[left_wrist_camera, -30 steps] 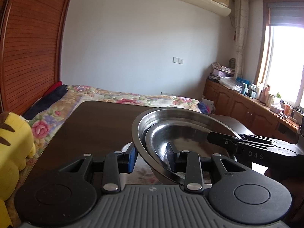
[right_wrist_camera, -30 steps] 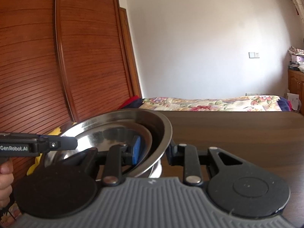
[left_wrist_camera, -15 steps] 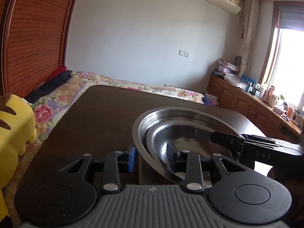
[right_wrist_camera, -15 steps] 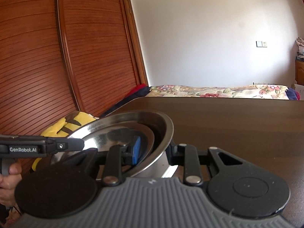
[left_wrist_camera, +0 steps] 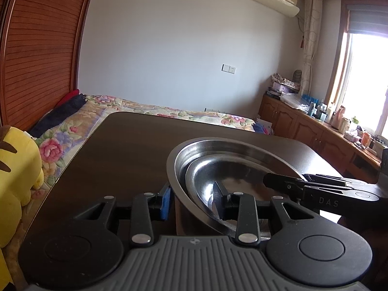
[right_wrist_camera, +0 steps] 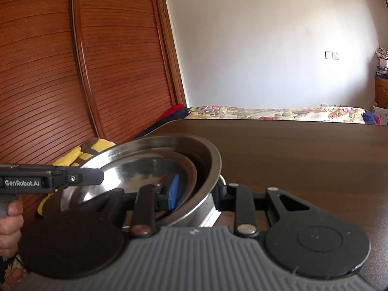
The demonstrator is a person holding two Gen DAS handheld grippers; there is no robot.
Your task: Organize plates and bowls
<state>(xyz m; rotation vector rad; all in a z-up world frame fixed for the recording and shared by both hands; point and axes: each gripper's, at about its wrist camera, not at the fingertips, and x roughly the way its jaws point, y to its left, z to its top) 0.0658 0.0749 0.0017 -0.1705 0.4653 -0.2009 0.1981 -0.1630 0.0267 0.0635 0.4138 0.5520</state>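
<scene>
A large steel bowl (left_wrist_camera: pixel 194 152) with a shallower steel dish (left_wrist_camera: pixel 232 169) nested inside hangs tilted just above the dark table (left_wrist_camera: pixel 121 150). My left gripper (left_wrist_camera: pixel 191 198) is shut on the bowl's left rim, blue pad outside and black pad inside. From the right, my right gripper (left_wrist_camera: pixel 278 181) reaches over the opposite rim. In the right wrist view that gripper (right_wrist_camera: pixel 196 194) clamps the bowl (right_wrist_camera: pixel 213 167) and dish (right_wrist_camera: pixel 145 169), blue pad inside. The left gripper (right_wrist_camera: pixel 97 177) shows at the far rim. Something pale (right_wrist_camera: pixel 209 215) lies under the bowl; I cannot tell what.
The table (right_wrist_camera: pixel 303 157) stretches ahead to a floral bed (left_wrist_camera: pixel 145 109). A yellow plush toy (left_wrist_camera: pixel 14 165) sits off the table's left edge by the slatted wooden wardrobe (right_wrist_camera: pixel 72 72). Wooden cabinets (left_wrist_camera: pixel 315 131) run under the window. A hand (right_wrist_camera: pixel 9 218) holds the left gripper's grip.
Both grippers have come down together with the nested bowl and dish, closer to the table top. The grip on each rim is unchanged.
</scene>
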